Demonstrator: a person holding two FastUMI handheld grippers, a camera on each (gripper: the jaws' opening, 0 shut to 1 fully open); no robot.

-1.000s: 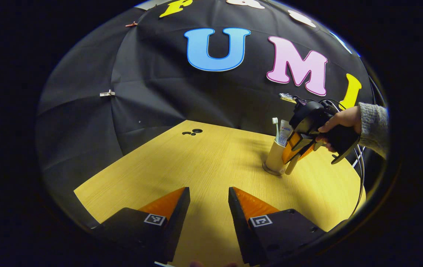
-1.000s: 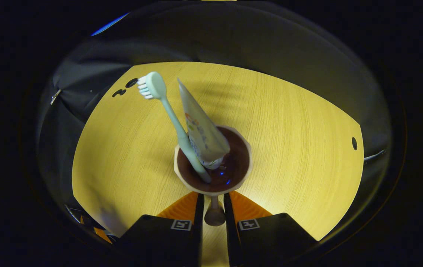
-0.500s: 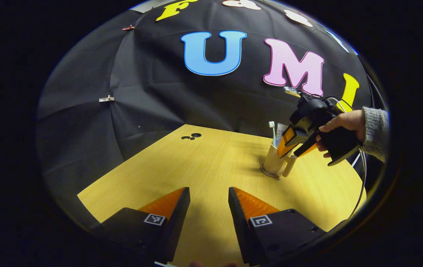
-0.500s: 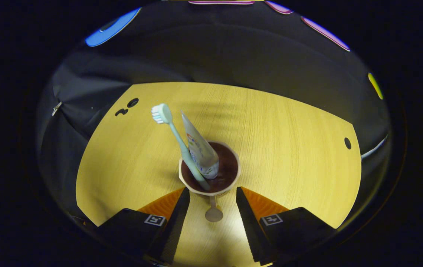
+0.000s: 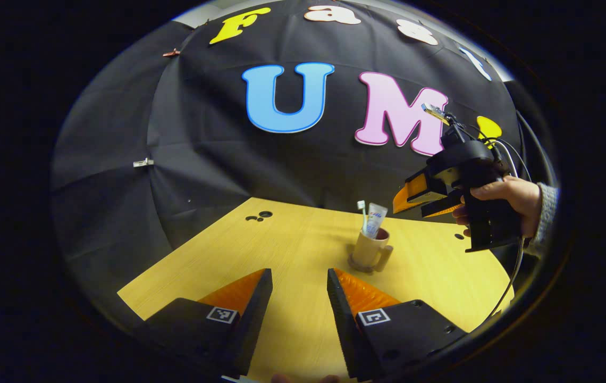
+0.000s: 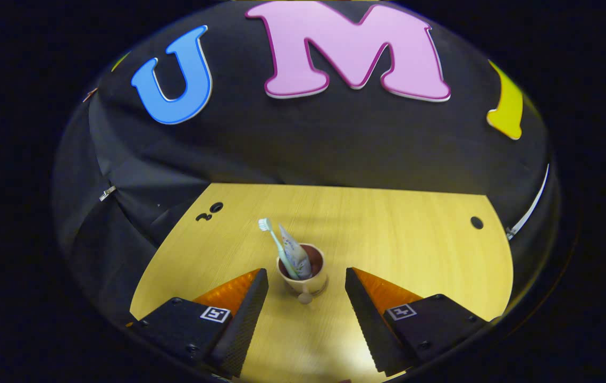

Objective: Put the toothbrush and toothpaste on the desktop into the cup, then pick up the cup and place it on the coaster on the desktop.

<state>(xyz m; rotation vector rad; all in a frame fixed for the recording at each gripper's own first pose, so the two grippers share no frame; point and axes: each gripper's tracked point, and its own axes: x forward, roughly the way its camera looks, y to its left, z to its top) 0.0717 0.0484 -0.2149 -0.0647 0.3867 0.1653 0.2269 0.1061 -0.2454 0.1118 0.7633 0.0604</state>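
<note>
A beige cup (image 5: pixel 368 250) stands upright on a round coaster (image 5: pixel 356 265) on the wooden desktop (image 5: pixel 282 250). A pale green toothbrush (image 5: pixel 361 210) and a white toothpaste tube (image 5: pixel 375 219) stick up out of it. My right gripper (image 5: pixel 414 201), held by a hand (image 5: pixel 499 192), hovers open above and right of the cup, apart from it. In the right gripper view the cup (image 6: pixel 305 279) sits beyond my open right gripper (image 6: pixel 305 274), handle toward me, with toothbrush (image 6: pixel 276 242) and toothpaste (image 6: pixel 295 254) inside. My left gripper (image 5: pixel 299 290) is open and holds nothing, low over the near desktop.
Small dark holes (image 5: pixel 260 216) mark the desktop's far left corner, and another hole (image 6: pixel 476 222) lies at the far right. Cables (image 5: pixel 515 266) hang from the right gripper past the desk's right edge. Black cloth walls the booth behind.
My right gripper opened off the cup's handle and drew back and up, leaving the cup standing on the coaster. The left gripper stayed open and roughly in place.
</note>
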